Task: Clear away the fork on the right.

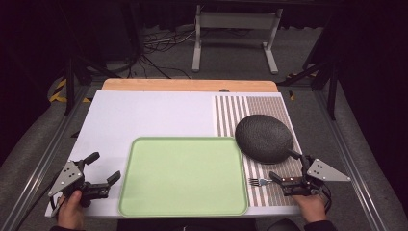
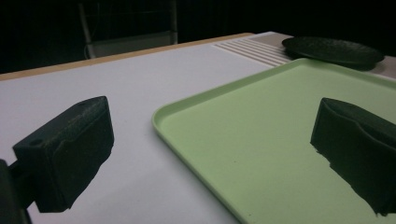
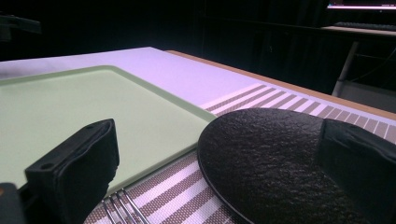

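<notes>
Here the right gripper (image 1: pixel 283 169) stood open, holding nothing, astride the fork (image 1: pixel 264 181), which lay on the striped mat (image 1: pixel 269 103) between the green tray (image 1: pixel 183 175) and the black plate (image 1: pixel 263 137).

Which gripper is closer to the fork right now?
The right gripper. Its open jaws sit just over the fork handle on the striped mat. The left gripper, also open, is across the green tray, off its left edge.
</notes>
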`<state>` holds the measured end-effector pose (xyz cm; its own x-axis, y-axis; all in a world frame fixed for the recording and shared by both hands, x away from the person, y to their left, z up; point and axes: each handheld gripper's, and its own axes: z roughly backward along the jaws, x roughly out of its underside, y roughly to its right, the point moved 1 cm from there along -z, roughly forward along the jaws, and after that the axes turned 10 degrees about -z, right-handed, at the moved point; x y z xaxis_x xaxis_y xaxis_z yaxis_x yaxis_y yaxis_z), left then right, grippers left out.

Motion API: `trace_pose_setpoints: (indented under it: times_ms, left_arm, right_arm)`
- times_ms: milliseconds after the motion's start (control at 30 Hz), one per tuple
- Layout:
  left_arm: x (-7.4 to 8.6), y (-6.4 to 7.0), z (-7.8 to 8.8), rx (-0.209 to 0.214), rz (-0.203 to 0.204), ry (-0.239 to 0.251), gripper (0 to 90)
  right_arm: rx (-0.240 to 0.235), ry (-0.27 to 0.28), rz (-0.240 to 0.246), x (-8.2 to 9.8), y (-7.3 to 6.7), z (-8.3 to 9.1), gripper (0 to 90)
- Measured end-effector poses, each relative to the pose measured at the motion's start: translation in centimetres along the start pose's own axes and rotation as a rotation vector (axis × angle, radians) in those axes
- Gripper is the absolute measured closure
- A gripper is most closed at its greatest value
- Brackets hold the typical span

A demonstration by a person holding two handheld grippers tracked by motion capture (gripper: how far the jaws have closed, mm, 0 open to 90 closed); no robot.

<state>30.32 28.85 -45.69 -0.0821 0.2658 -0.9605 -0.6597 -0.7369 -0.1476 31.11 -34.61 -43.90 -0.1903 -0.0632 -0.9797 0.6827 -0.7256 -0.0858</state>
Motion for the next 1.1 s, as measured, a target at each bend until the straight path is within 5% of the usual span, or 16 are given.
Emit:
trace_pose_setpoints:
  times_ms: [767,1100]
  left_arm:
    - [0.0,0.0,0.0,0.018,-0.005,0.004,0.1]
    - [0.0,0.0,0.1,0.018,-0.003,-0.001,0.1]
  right_arm:
    - [-0.011,-0.018,-0.018,-0.1,0.1,-0.2,0.0]
    - [-0.034,-0.082,-0.003,-1.9,0.5,-1.2,1.5]
